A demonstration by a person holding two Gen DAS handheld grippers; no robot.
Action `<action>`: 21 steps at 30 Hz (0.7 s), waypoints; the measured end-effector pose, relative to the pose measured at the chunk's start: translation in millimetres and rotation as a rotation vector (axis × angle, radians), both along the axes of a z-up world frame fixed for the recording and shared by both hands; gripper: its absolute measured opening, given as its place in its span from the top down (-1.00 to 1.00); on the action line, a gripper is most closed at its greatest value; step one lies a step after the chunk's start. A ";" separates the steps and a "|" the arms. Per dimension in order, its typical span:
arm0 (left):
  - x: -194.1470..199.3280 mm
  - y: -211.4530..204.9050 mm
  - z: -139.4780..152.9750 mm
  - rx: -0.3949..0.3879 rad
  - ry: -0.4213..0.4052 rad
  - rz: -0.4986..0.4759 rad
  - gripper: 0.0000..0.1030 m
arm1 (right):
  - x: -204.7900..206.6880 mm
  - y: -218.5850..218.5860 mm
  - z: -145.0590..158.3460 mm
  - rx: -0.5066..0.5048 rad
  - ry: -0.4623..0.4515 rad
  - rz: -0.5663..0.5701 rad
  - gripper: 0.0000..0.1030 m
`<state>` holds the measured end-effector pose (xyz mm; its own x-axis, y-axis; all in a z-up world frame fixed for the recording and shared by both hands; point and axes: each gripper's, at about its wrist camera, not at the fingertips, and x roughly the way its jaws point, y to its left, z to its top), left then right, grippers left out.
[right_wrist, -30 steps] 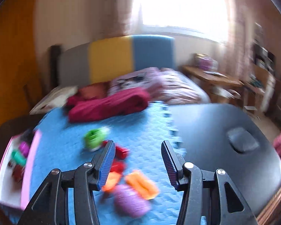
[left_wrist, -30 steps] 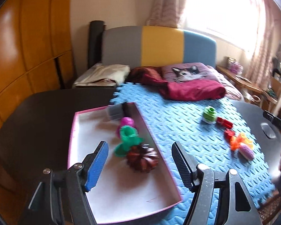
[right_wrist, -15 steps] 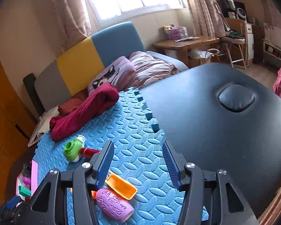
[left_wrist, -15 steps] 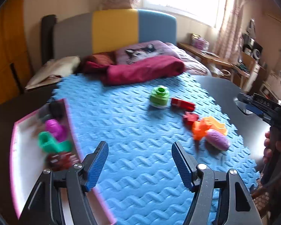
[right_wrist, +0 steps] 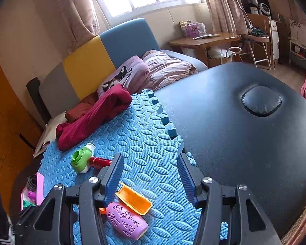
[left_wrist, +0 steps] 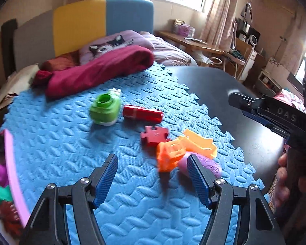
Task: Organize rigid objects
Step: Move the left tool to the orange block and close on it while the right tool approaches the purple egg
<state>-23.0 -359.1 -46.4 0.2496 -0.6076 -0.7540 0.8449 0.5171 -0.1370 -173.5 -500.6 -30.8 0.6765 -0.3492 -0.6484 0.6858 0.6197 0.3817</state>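
Note:
Loose toys lie on the blue foam mat (left_wrist: pixel 57 134): a green cup-like toy (left_wrist: pixel 105 109), a red cylinder (left_wrist: pixel 142 113), a red puzzle piece (left_wrist: pixel 154 135), an orange lattice piece (left_wrist: pixel 169 156), an orange tray (left_wrist: pixel 200 144) and a purple patterned capsule (right_wrist: pixel 127 221). My left gripper (left_wrist: pixel 152 180) is open and empty above the mat, just short of the orange lattice piece. My right gripper (right_wrist: pixel 151 179) is open and empty above the orange tray (right_wrist: pixel 133 201) and capsule. The pink-rimmed tray (left_wrist: pixel 13 173) at the left edge holds several toys.
The mat lies on a black padded table (right_wrist: pixel 244 143) with a round cushion insert (right_wrist: pixel 261 101). A maroon cloth (left_wrist: pixel 100 69) lies at the mat's far edge. A bed with a grey, yellow and blue headboard (left_wrist: pixel 87 22) stands behind. The right gripper's body (left_wrist: pixel 275 114) shows at the left wrist view's right.
My left gripper swung right from over the pink tray to the loose toys on the mat. My right gripper drew back and turned right; the toys now lie under its left finger.

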 end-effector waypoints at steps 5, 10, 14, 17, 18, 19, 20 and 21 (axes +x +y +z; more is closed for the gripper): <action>7.1 -23.6 -17.5 0.018 0.044 -0.018 -0.34 | 1.0 -0.8 -1.0 0.010 -0.001 0.006 -0.06; 20.2 -31.2 -36.1 0.023 0.140 -0.032 0.52 | 2.9 -2.8 -5.0 0.029 0.010 0.009 -0.07; 20.0 -12.0 -37.2 -0.004 0.151 -0.015 0.52 | 7.0 -2.3 -7.5 0.039 0.021 0.027 -0.07; 17.3 8.7 -36.3 -0.003 0.138 0.003 0.52 | 9.9 -0.4 -8.9 0.039 0.031 0.042 -0.06; 15.1 16.9 -35.2 -0.004 0.124 0.012 0.52 | 10.7 0.0 -9.3 0.041 0.032 0.047 -0.06; 12.7 25.4 -34.8 -0.001 0.116 0.019 0.52 | 12.0 0.5 -10.2 0.044 0.038 0.051 -0.06; 10.7 33.3 -34.9 0.001 0.115 0.023 0.52 | 12.8 0.8 -11.1 0.046 0.045 0.051 -0.06; 9.3 39.4 -35.0 0.001 0.113 0.025 0.52 | 14.5 1.0 -12.9 0.052 0.055 0.054 -0.06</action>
<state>-13.7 -319.7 -81.4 0.1778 -0.6012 -0.7791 0.8107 0.5383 -0.2304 -159.0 -499.6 -43.7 0.6560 -0.2778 -0.7017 0.6727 0.6367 0.3769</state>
